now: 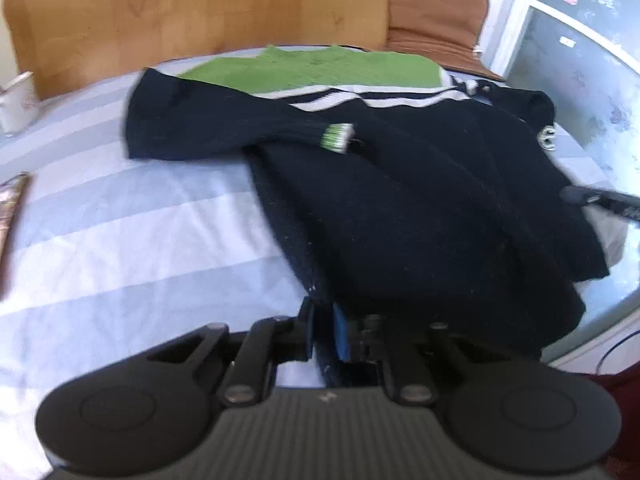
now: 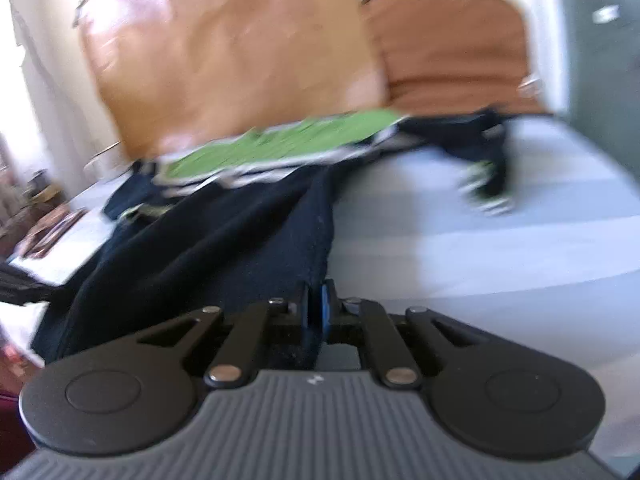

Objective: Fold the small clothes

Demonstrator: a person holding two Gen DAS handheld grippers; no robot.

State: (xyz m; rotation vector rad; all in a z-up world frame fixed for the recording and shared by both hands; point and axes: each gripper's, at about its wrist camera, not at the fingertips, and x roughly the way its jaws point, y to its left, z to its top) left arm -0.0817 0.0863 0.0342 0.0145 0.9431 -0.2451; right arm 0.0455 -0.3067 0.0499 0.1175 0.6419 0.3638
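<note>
A small dark navy sweater [image 1: 400, 184] with a green top panel and white stripes lies on the striped bedsheet [image 1: 140, 220]. Its left sleeve, with a green striped cuff [image 1: 338, 136], is folded across the body. My left gripper [image 1: 322, 332] is shut on the sweater's near hem at its left corner. My right gripper [image 2: 316, 308] is shut on the sweater [image 2: 208, 248] at the hem's right corner. The right sleeve [image 2: 480, 152] trails out on the sheet. The right gripper's fingers [image 1: 600, 198] show at the right edge of the left wrist view.
A wooden headboard [image 1: 200, 12] and a brown cushion [image 1: 436, 16] stand behind the bed. A white mug [image 1: 18, 100] sits at the far left. A patterned object [image 1: 12, 216] lies at the left edge. The bed's right edge borders a grey floor [image 1: 592, 80].
</note>
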